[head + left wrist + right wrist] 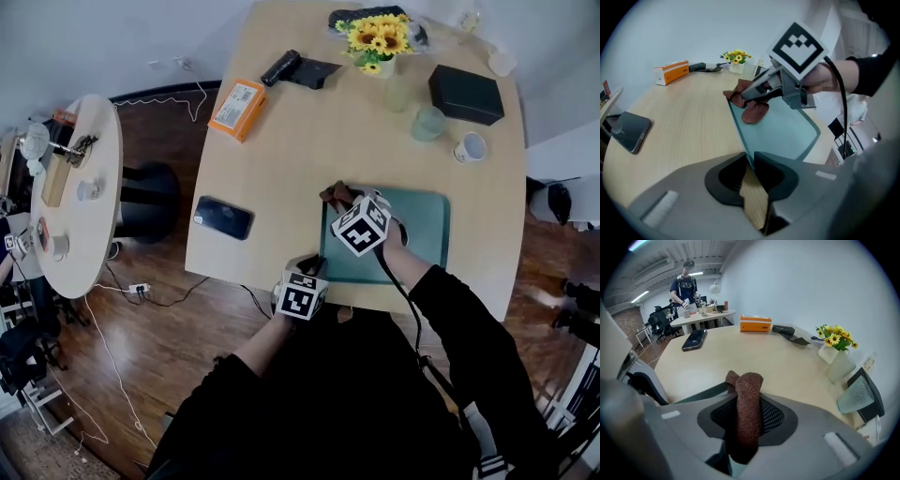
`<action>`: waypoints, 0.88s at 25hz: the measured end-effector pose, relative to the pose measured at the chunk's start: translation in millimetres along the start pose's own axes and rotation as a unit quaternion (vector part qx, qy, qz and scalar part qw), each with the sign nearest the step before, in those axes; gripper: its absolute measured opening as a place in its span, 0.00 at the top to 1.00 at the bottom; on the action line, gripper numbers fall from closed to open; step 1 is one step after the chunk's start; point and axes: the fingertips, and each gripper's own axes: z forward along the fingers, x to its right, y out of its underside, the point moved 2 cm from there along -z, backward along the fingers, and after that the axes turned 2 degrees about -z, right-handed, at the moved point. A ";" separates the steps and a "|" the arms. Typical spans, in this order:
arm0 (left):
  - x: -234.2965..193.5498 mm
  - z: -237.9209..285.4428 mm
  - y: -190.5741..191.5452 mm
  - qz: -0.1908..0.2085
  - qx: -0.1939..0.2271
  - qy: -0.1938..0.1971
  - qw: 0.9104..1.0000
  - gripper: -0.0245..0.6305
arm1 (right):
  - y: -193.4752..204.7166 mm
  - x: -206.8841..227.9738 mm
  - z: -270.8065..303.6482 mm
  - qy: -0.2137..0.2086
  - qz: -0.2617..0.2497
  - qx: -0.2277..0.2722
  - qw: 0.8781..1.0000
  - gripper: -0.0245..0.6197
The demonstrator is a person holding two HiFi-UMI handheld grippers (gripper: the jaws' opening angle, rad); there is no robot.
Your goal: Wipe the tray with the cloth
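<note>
Right gripper view: right hand-held gripper [748, 427] clenched on brown cloth [749, 385] (bunched up), at far-left corner of teal tray [422, 225] on desk [281, 159]; left hand-held gripper [749, 171] pinches tray's near rim.

Seen from above, the right gripper [341, 201] and its marker cube cover the left part of the tray [422, 225], and only a brown tuft of the cloth [333, 192] shows past them. The tray's near left corner vanishes between the closed jaws of the left gripper [312, 266]. In the right gripper view the cloth's lower end sinks out of sight behind the gripper's body. The person's dark sleeves [469, 328] hide the near edge of the table [281, 178]. Print on the orange box [238, 109] is too small to read. A dark thing [349, 17] lies half hidden behind the flowers [378, 36].
</note>
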 end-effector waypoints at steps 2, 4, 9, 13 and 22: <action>-1.5 -0.8 -0.1 -0.001 0.000 -0.002 1.000 0.91 | -3.8 9.5 2.5 -0.001 0.008 -0.003 1.000 0.79; -2.0 -1.1 0.4 -0.003 -0.002 -0.004 1.000 0.91 | -3.4 11.4 2.6 -0.004 0.010 -0.002 1.000 0.79; -2.9 -0.1 0.2 -0.005 0.002 -0.006 1.000 0.91 | 12.1 16.7 -5.2 0.009 0.005 0.000 1.000 0.79; -2.1 -1.8 -1.2 -0.006 -0.001 -0.008 1.000 0.91 | 26.9 29.0 -12.3 0.013 0.018 -0.003 1.000 0.79; -2.3 -1.1 0.9 -0.010 -0.004 -0.018 1.000 0.91 | 67.9 -63.9 -48.0 -0.064 -0.036 0.003 0.997 0.79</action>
